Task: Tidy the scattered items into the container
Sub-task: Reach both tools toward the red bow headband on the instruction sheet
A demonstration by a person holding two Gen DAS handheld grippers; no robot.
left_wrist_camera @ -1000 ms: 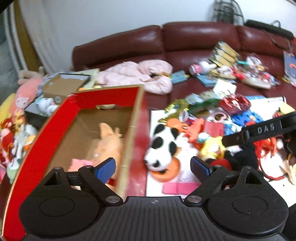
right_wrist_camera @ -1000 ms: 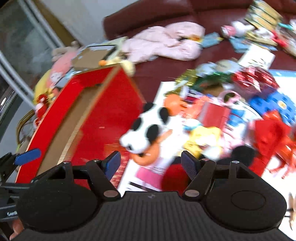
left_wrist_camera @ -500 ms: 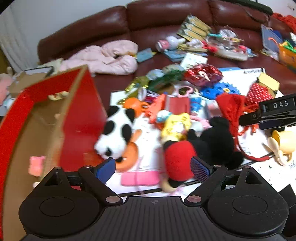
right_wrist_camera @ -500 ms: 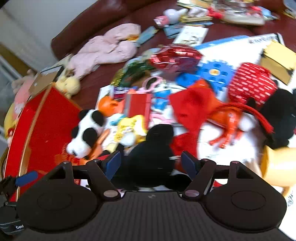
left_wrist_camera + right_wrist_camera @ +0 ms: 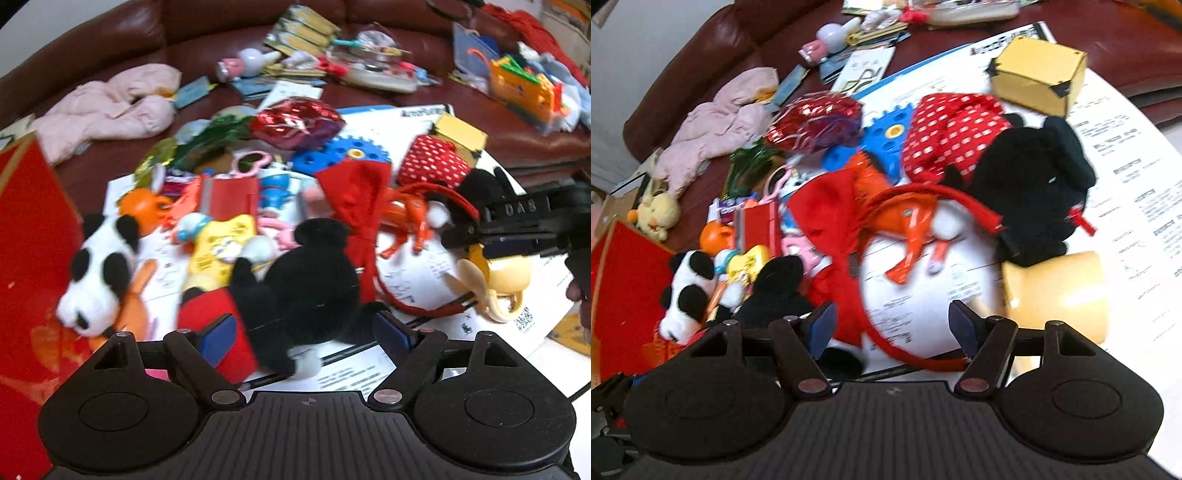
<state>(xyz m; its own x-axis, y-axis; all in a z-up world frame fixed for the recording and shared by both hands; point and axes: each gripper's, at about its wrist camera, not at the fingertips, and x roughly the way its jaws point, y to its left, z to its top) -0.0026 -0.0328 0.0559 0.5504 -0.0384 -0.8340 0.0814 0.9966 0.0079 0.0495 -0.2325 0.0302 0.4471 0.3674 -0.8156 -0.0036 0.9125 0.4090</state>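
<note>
Toys lay heaped on a white printed sheet [image 5: 417, 122] over the maroon sofa [image 5: 122, 29]. My left gripper [image 5: 306, 330] stood wide apart, holding nothing, its blue pads on either side of a black-and-red mouse plush [image 5: 295, 291] lying just beyond them. Beside that plush, a panda plush [image 5: 98, 273] leaned against the outer wall of the red box [image 5: 33, 229] — the container, at my far left. My right gripper [image 5: 890, 325] was likewise spread and empty, with a red headband [image 5: 923, 195] curving between its fingers and a yellow cup [image 5: 1060, 291] just beside the right finger. Farther off sat a second black plush [image 5: 1034, 177], a red polka-dot cloth [image 5: 953, 125] touching it — and a yellow box [image 5: 1038, 74] behind.
</note>
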